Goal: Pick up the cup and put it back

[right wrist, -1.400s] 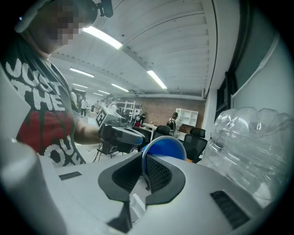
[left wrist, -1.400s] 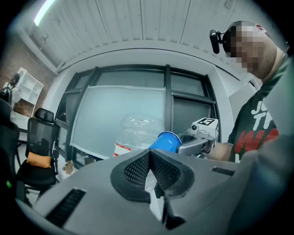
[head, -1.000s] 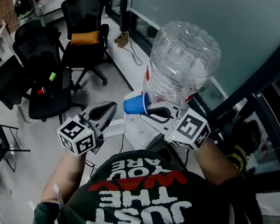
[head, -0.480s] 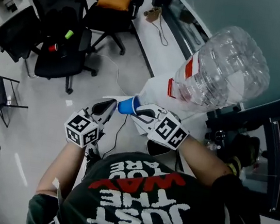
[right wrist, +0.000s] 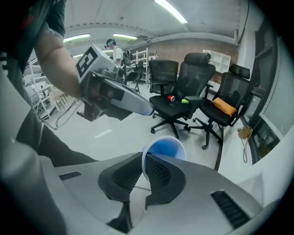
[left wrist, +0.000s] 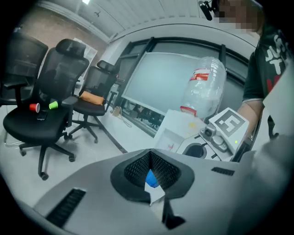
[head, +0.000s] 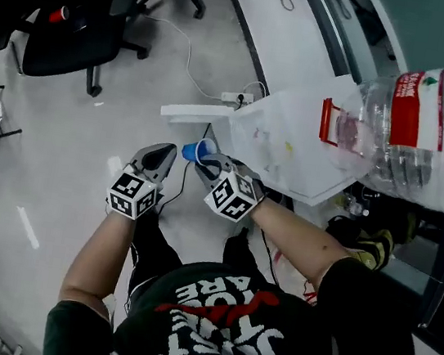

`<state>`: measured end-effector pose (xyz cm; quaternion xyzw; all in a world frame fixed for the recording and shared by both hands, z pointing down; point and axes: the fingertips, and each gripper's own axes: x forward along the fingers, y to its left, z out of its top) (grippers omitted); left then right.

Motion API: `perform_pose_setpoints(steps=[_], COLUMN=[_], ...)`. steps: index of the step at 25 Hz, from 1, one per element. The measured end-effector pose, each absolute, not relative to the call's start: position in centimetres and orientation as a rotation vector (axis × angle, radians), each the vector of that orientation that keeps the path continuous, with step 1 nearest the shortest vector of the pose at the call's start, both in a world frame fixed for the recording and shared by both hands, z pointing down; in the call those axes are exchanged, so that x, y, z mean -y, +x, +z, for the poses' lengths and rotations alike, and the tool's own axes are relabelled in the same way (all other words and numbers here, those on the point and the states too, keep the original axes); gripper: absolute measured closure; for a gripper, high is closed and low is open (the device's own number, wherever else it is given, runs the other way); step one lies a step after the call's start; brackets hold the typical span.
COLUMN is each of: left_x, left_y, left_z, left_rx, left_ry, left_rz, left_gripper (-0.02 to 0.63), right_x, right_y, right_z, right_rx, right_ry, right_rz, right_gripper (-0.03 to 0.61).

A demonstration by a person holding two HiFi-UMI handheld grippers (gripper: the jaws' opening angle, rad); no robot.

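A small blue cup (head: 192,151) hangs low over the pale floor, just left of the white water dispenser (head: 293,146). My right gripper (head: 205,158) is shut on its rim; in the right gripper view the cup (right wrist: 164,148) has its wall pinched between the dark pads and its open mouth faces the camera. Beside it on the left, my left gripper (head: 163,154) is shut and holds nothing. In the left gripper view its pads (left wrist: 161,169) meet, and a sliver of blue shows through the slit below them.
A big clear water bottle (head: 428,129) sits on the dispenser. A power strip (head: 238,98) with a cable and a white board (head: 198,113) lie on the floor ahead. Black office chairs (head: 71,26) stand at the far left.
Both grippers have dropped from beside the bottle down toward the floor, the right one still carrying the cup. The head view has tilted down with them.
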<state>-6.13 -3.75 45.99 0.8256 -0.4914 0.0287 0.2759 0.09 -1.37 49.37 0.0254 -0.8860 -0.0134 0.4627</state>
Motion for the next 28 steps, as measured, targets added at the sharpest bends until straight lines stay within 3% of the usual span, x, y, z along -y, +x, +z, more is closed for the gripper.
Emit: perform_pose_setpoints(steps=[14,21,28], left_x=[8.1,6.2,6.9], left_y=[-1.8,-0.1,0.8], left_z=[79.9,87.9,92.0], left_rx=[1.184,1.124,1.090], left_ry=[2.236,2.218,2.239], left_rz=[0.227,0.232,0.283], left_gripper=[0.606,0.606,0.606], right_x=[6.6,12.5,17.6], right_y=[6.8,13.4,19.2], right_z=[87.0,98.6,103.7], right_rx=[1.914,1.728,1.566], right_ry=[0.323,0.574,0.771], right_rz=[0.051,0.118,0.162], right_gripper=[0.529,0.529,0.529])
